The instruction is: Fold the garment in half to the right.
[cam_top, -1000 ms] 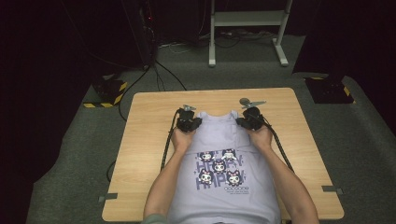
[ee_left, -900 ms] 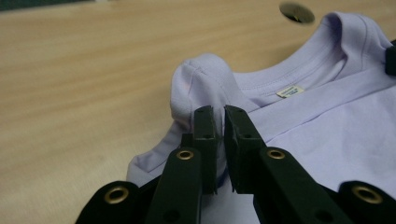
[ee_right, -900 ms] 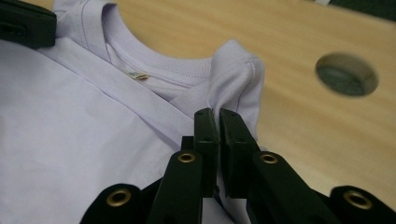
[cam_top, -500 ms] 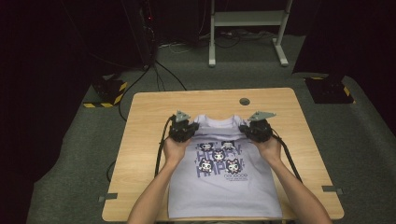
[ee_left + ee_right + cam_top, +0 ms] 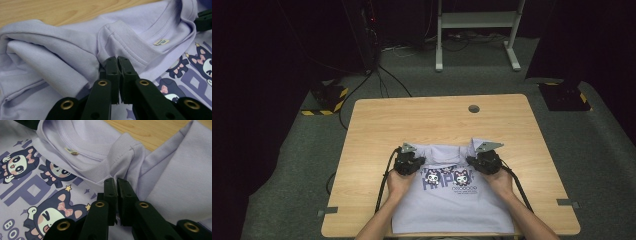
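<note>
Both grippers [image 5: 408,162] [image 5: 484,160] pinching T-shirt [image 5: 452,205] shoulders

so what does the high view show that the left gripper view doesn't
High view alone: the whole light wooden table with its round cable hole, the grey carpet floor, both hands, and the right gripper. Left gripper view alone: the small yellow neck label and the collar ribbing. Both: the lilac cartoon-print T-shirt, pinched at the shoulder by the left gripper.
</note>
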The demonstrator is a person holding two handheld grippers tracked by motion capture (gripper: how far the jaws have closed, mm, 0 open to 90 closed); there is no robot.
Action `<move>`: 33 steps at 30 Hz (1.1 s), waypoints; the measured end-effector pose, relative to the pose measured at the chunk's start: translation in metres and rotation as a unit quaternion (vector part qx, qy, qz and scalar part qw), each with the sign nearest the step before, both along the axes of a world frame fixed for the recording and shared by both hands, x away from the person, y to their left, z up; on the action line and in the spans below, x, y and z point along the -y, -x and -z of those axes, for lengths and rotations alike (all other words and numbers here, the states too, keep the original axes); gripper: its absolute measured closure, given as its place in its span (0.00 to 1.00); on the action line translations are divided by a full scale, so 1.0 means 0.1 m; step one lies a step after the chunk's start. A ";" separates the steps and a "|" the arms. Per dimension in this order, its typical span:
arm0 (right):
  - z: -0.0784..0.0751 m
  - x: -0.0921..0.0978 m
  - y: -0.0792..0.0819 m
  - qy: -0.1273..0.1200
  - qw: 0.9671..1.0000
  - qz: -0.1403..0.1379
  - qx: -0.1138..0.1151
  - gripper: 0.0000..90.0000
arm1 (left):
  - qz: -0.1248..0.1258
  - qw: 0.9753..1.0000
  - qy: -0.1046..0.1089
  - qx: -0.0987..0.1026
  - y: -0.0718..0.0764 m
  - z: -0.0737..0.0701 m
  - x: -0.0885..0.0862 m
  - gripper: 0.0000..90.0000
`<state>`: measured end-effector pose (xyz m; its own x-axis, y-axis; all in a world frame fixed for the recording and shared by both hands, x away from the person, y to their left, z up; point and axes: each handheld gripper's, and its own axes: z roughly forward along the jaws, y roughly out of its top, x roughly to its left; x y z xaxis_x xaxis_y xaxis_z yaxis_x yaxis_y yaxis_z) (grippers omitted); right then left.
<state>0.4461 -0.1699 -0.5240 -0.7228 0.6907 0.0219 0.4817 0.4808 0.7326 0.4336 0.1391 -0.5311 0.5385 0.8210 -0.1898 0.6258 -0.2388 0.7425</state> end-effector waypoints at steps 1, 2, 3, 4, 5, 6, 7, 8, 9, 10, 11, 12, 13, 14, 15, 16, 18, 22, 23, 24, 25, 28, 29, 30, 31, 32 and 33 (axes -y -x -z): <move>0.01 0.00 -0.02 0.000 1.000 0.000 -0.002 0.96 | -0.001 1.000 0.000 -0.001 -0.02 0.00 0.01 0.98; 0.02 0.00 -0.04 0.001 1.000 0.001 -0.002 0.96 | -0.002 1.000 0.001 -0.001 -0.06 0.00 0.02 0.98; 0.02 -0.01 -0.07 0.004 1.000 0.002 -0.001 0.96 | -0.004 1.000 0.000 -0.001 -0.09 0.00 0.02 0.98; 0.02 -0.02 -0.10 0.005 1.000 0.005 0.001 0.96 | -0.006 1.000 0.000 -0.002 -0.13 0.00 0.03 0.98; 0.02 -0.03 -0.14 0.006 1.000 0.008 0.002 0.96 | -0.009 1.000 0.001 -0.004 -0.18 0.00 0.03 0.98; 0.02 -0.03 -0.19 0.007 1.000 0.011 0.004 0.96 | -0.012 1.000 0.004 -0.006 -0.23 0.00 0.03 0.98; 0.02 -0.04 -0.25 0.009 1.000 0.014 0.004 0.96 | -0.014 1.000 0.004 -0.008 -0.29 -0.01 0.04 0.98; 0.01 -0.05 -0.32 0.011 1.000 0.019 0.004 0.96 | -0.018 1.000 0.006 -0.009 -0.36 -0.01 0.04 0.98; 0.01 -0.06 -0.40 0.013 1.000 0.022 0.003 0.96 | -0.022 1.000 0.009 -0.011 -0.42 -0.01 0.04 0.98; 0.00 -0.07 -0.48 0.013 1.000 0.028 0.003 0.96 | -0.026 0.999 0.014 -0.012 -0.49 -0.02 0.04 0.98; -0.01 -0.09 -0.56 0.014 0.999 0.033 0.001 0.96 | -0.030 0.999 0.031 -0.010 -0.56 -0.05 0.02 0.99; -0.04 -0.10 -0.64 0.013 0.999 0.038 0.004 0.96 | -0.033 0.999 0.039 -0.008 -0.58 -0.09 0.02 0.99; -0.07 -0.10 -0.67 0.010 0.999 0.040 0.007 0.96 | -0.034 0.998 0.051 0.002 -0.58 -0.16 0.01 0.99; -0.13 -0.10 -0.68 0.001 0.999 0.044 0.015 0.96 | -0.027 0.998 0.056 0.015 -0.56 -0.24 0.01 0.99; -0.20 -0.10 -0.65 -0.011 0.999 0.043 0.025 0.96 | -0.020 0.998 0.056 0.029 -0.50 -0.34 0.02 0.99; -0.28 -0.09 -0.59 -0.021 0.998 0.039 0.033 0.96 | -0.010 0.998 0.056 0.041 -0.43 -0.42 0.02 0.99; -0.42 -0.09 -0.43 -0.018 0.998 0.024 0.051 0.96 | 0.008 0.997 0.053 0.054 -0.26 -0.55 0.03 0.98; -0.50 -0.04 -0.06 -0.013 0.998 -0.004 0.059 0.96 | 0.034 0.997 0.043 0.048 0.10 -0.53 0.03 0.98; -0.45 -0.03 0.03 -0.005 0.998 -0.012 0.054 0.96 | 0.036 0.998 0.039 0.039 0.16 -0.47 0.04 0.98; -0.39 -0.03 0.09 0.004 0.999 -0.017 0.050 0.96 | 0.037 0.998 0.035 0.027 0.19 -0.39 0.04 0.98; -0.32 -0.02 0.13 0.010 0.999 -0.019 0.044 0.96 | 0.038 0.999 0.032 0.019 0.21 -0.33 0.04 0.98; -0.13 0.01 0.17 0.019 0.999 -0.018 0.022 0.96 | 0.033 0.999 0.020 -0.007 0.22 -0.12 0.04 0.98; -0.08 0.02 0.17 0.019 1.000 -0.015 0.016 0.96 | 0.030 0.999 0.015 -0.011 0.22 -0.08 0.04 0.98; -0.03 0.03 0.16 0.018 1.000 -0.012 0.009 0.96 | 0.027 0.999 0.012 -0.014 0.20 -0.04 0.04 0.98; 0.00 0.04 0.15 0.017 1.000 -0.009 0.005 0.96 | 0.025 1.000 0.010 -0.016 0.18 -0.01 0.04 0.98; 0.03 0.04 0.13 0.016 1.000 -0.007 0.001 0.96 | 0.023 1.000 0.009 -0.018 0.16 0.01 0.03 0.98; 0.05 0.03 0.11 0.015 1.000 -0.006 0.000 0.96 | 0.023 0.999 0.010 -0.020 0.13 0.03 0.03 0.98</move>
